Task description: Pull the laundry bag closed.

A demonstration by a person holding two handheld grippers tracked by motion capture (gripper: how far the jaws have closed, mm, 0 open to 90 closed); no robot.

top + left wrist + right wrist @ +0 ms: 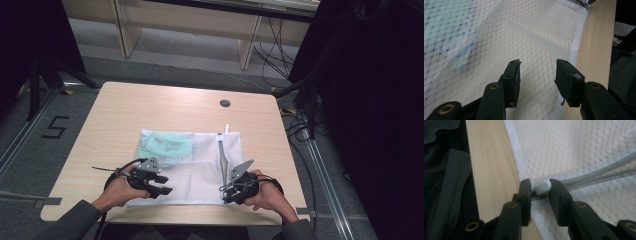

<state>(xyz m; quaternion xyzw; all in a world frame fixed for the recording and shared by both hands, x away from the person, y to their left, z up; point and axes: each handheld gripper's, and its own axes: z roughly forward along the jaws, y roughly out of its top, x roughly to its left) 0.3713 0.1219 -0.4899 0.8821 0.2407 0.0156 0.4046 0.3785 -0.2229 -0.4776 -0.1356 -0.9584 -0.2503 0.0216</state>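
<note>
**Right claw pinches the zipper pull at the bag's near corner, left claw spread over the mesh**

White mesh laundry bag [195, 167] lies flat on the wooden table [125, 110], near the front edge, roughly centred. Greenish folded item [167, 143] sits inside it, at the far left part. Grey zipper [223, 157] runs along the bag's right side, from the far edge toward the person.

Right gripper [540, 190] is at the bag's near right corner. Its jaws are pressed in on the white zipper pull [543, 186]; the pull sits between the pads, touching both. Zipper tape runs away from the pull to the right in the right gripper view. Table edge and a dark sleeve show to the left there.

Left gripper [537, 75] is over the bag's near left area, jaws spread, mesh under the gap. Nothing pinched; cannot tell whether the tips touch the fabric. Bag's hem and the table strip lie just right of its right jaw.

In the high view, left gripper [150, 181] and right gripper [235, 187] are well apart, each in a hand; both forearms come in from the bottom.
</note>
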